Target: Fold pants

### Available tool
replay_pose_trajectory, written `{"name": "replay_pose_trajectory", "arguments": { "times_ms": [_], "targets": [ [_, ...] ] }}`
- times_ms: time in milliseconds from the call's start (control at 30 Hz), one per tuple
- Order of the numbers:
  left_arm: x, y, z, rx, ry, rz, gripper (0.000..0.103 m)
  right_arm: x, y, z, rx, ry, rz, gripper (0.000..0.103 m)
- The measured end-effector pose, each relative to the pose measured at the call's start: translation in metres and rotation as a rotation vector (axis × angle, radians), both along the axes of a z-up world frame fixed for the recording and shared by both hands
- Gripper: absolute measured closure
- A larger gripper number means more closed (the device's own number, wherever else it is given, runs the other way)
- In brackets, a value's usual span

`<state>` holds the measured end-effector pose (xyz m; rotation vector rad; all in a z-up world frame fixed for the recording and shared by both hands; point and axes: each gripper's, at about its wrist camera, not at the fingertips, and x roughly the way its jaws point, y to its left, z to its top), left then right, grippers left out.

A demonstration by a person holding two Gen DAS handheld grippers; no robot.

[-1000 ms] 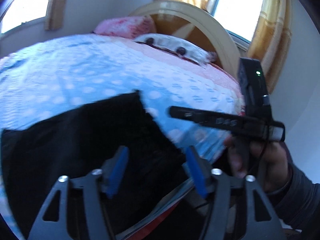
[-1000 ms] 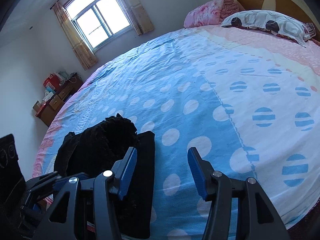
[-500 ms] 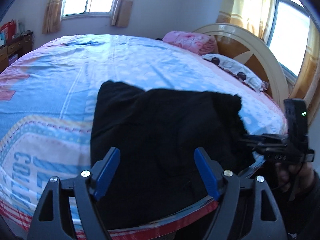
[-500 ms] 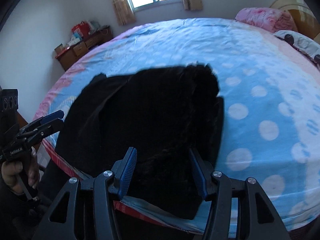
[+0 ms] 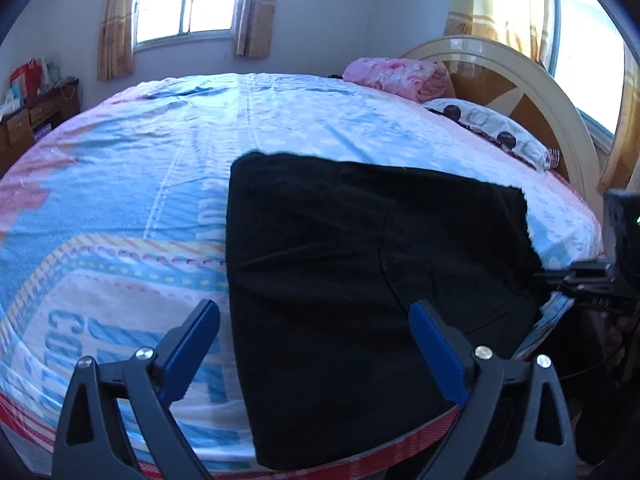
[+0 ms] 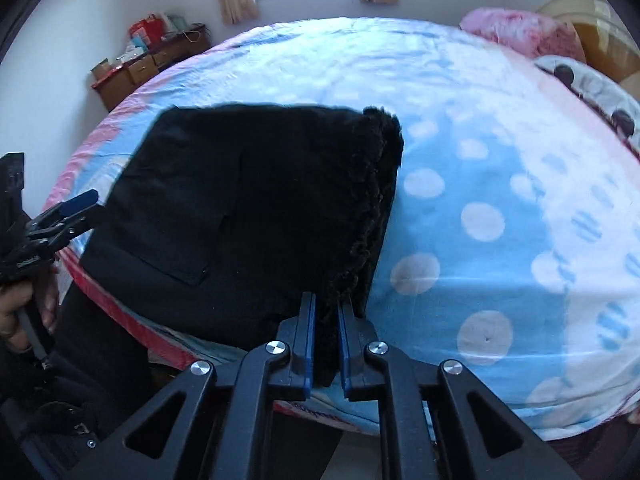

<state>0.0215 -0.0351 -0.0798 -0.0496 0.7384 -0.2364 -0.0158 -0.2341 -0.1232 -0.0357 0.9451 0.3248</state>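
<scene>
At the bed [image 6: 480, 208] edge your right claw [image 6: 324, 344] pinches the black fleecy pants [image 6: 248, 200] hem, presumably for folding. Your left claw [image 5: 316, 348] hovers wide, gripping nothing.

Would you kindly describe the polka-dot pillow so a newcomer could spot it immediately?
Start at the curved cream-and-brown wooden headboard at the head of the blue-and-pink patterned bedspread. Against it lie a folded pink floral quilt and the pillow. The pillow is the white one with large dark dots.

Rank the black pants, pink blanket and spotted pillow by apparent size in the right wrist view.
1. black pants, by far the largest, and also nearest the camera.
2 and 3. pink blanket and spotted pillow look alike; both sit far off, the pillow cut by the frame edge.
</scene>
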Motion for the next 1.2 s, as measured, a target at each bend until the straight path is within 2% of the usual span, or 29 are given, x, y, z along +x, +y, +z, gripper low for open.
{"name": "replay_pose_trajectory", "arguments": {
  "times_ms": [33,67,100,167,267,333,400,467,533,600,667,767,1000,1200],
  "targets": [
    [0.002,0.001,0.003,0.025,-0.007,0.008,0.005,-0.001,0.000,0.004,-0.005,-0.009,0.001,0.092],
    [0.006,0.002,0.008,0.048,-0.018,0.016,0.005,-0.002,-0.001,0.008,0.002,-0.010,-0.001,0.084],
    [0.008,0.004,0.011,0.060,-0.026,0.020,0.005,0.000,-0.003,0.011,-0.004,-0.013,-0.011,0.073],
    [0.016,0.007,0.022,0.091,-0.055,0.039,0.005,-0.003,-0.002,0.021,-0.067,-0.057,-0.063,0.057],
    [0.041,0.006,0.032,0.175,-0.071,0.061,0.002,-0.008,0.008,0.049,-0.135,-0.188,-0.122,0.057],
    [0.059,0.007,0.033,0.225,-0.064,0.088,0.002,-0.007,0.020,0.066,-0.073,-0.254,-0.081,0.055],
    [0.073,0.008,0.032,0.242,-0.052,0.097,0.002,-0.002,0.033,0.072,-0.023,-0.274,-0.027,0.048],
    [0.088,0.008,0.026,0.277,-0.025,0.112,0.002,0.014,0.046,0.071,0.029,-0.255,0.025,0.048],
    [0.099,0.006,0.017,0.319,-0.002,0.115,0.002,0.037,0.051,0.060,0.061,-0.196,0.027,0.048],
    [0.108,0.004,0.005,0.338,0.033,0.104,0.002,0.053,0.052,0.047,0.022,-0.178,-0.005,0.048],
    [0.113,0.004,-0.002,0.329,0.043,0.104,0.000,0.066,0.046,0.032,0.018,-0.126,-0.023,0.048],
    [0.117,0.005,-0.007,0.308,0.052,0.108,0.000,0.073,0.035,0.017,0.079,-0.080,-0.028,0.048],
    [0.122,0.005,-0.014,0.283,0.060,0.114,0.000,0.076,0.036,0.003,0.062,-0.103,0.016,0.048],
    [0.116,0.008,-0.009,0.256,0.059,0.131,0.000,0.072,0.043,0.010,0.011,-0.122,0.015,0.048]
  ]
}}
